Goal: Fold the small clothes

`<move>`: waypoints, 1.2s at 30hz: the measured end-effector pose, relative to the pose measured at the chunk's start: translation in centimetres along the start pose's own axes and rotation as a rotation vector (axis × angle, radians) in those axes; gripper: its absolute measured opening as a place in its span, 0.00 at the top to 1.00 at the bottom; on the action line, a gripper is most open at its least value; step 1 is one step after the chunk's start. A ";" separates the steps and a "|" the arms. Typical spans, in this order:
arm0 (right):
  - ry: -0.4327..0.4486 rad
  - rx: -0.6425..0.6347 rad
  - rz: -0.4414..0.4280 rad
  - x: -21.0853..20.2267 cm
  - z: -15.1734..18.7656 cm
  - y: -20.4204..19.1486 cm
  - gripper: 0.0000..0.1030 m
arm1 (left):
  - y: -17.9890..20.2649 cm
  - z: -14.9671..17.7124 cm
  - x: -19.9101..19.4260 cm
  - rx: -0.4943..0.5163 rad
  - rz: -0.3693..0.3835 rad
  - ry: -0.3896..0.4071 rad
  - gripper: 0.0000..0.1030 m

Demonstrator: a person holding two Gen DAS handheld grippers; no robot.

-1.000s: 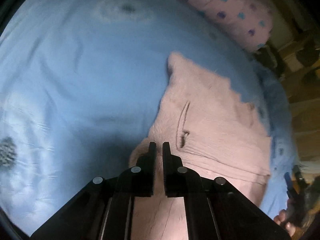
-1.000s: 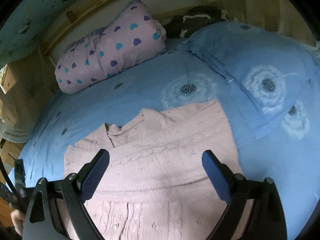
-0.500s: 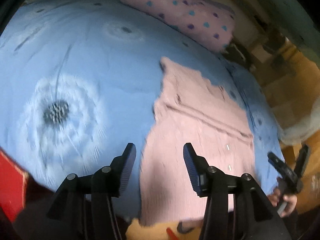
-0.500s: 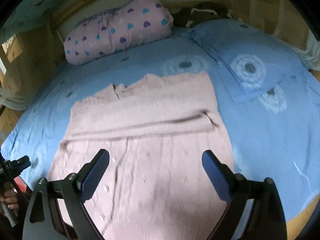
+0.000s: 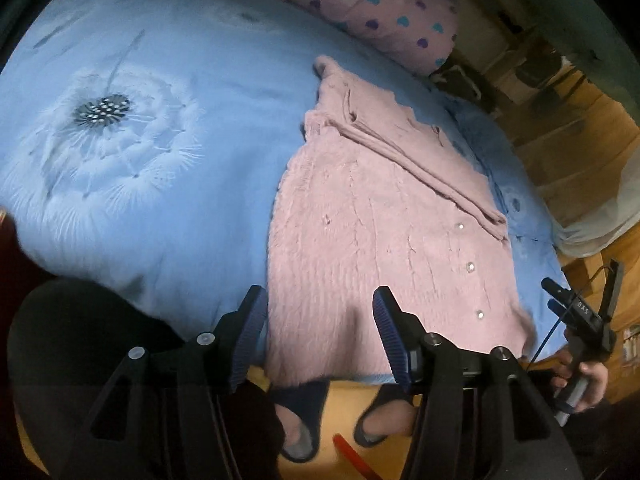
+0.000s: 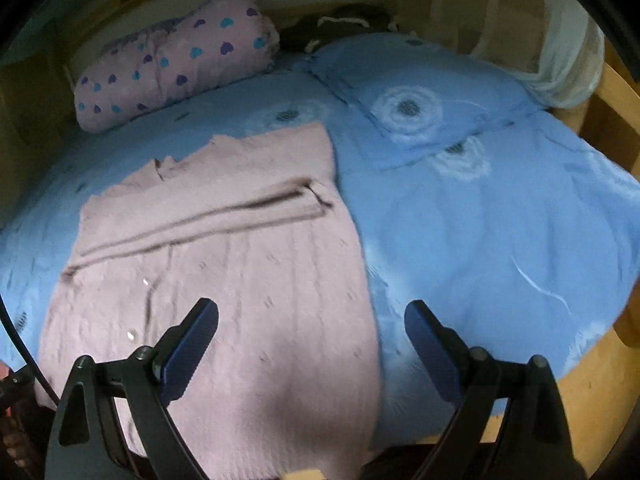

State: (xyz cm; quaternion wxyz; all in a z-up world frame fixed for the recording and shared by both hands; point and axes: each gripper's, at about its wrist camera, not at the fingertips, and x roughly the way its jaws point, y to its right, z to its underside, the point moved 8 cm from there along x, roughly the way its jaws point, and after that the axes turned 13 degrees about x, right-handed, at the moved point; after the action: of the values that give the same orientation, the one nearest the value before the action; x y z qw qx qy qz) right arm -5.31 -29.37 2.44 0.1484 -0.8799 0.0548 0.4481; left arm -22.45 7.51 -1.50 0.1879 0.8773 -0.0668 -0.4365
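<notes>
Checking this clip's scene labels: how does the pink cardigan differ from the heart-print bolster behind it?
The pink cardigan is plain knit with small buttons; the heart-print bolster carries purple and teal hearts. The cardigan lies flat near the bed's front edge, a sleeve folded across it, while the bolster is plump and rolled, at the far side. Both are pinkish and rest on the blue dandelion bedding. Neither open gripper, left or right, holds either.

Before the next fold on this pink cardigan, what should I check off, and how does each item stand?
1. Left hand-held gripper open, empty: ok.
2. Right hand-held gripper open, empty: ok.
3. Pink cardigan lying flat on the blue bedsheet: ok.
4. Sleeve folded across the chest: ok.
5. Hem fully on the bed: not ok, it overhangs the near edge.
6. Second sleeve tucked in: cannot tell.
</notes>
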 end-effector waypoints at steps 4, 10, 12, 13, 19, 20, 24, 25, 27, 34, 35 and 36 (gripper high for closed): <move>-0.041 -0.015 0.051 0.9 2.3 1.3 0.06 | -0.4 1.1 -1.2 -0.020 -0.001 0.071 0.66; -0.114 0.046 0.006 3.1 5.0 1.9 0.05 | -2.5 3.6 0.2 -0.238 0.105 0.014 0.87; -0.114 0.057 -0.042 2.8 5.2 1.6 0.07 | -3.5 4.5 1.2 -0.330 0.181 -0.016 0.94; -0.113 0.068 -0.032 2.7 5.6 1.9 0.10 | -3.8 4.5 1.1 -0.360 0.211 -0.001 0.96; -0.013 0.088 0.015 1.8 7.0 2.4 0.20 | -2.8 4.0 0.4 -0.309 0.163 0.026 1.00; -0.010 0.078 0.022 1.9 7.1 2.4 0.22 | -2.7 3.9 0.2 -0.298 0.152 0.029 1.00; -0.021 0.048 0.015 1.4 7.2 2.3 0.48 | -2.1 3.8 -0.8 -0.237 0.078 0.033 1.00; -0.027 0.044 0.009 1.2 7.2 2.1 0.56 | -2.0 3.7 -1.0 -0.222 0.054 0.038 1.00; -0.041 0.038 -0.008 1.2 7.1 1.6 0.67 | -1.7 3.7 -1.2 -0.193 0.008 0.035 1.00; -0.039 0.041 -0.177 -0.7 8.2 0.2 0.87 | -0.9 3.5 -2.9 -0.130 -0.065 0.086 1.00; -0.049 0.065 -0.243 -1.5 8.4 0.1 0.88 | -1.0 3.6 -3.2 -0.138 -0.054 0.090 1.00; -0.060 0.091 -0.298 -2.2 8.5 0.1 0.88 | -1.2 3.7 -3.3 -0.151 -0.044 0.092 1.00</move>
State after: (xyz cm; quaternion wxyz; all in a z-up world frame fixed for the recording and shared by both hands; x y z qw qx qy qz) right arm -13.21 -26.89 -0.53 0.2544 -0.8570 -0.0606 0.4441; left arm -27.49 8.51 -1.54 0.2465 0.8812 -0.0059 -0.4034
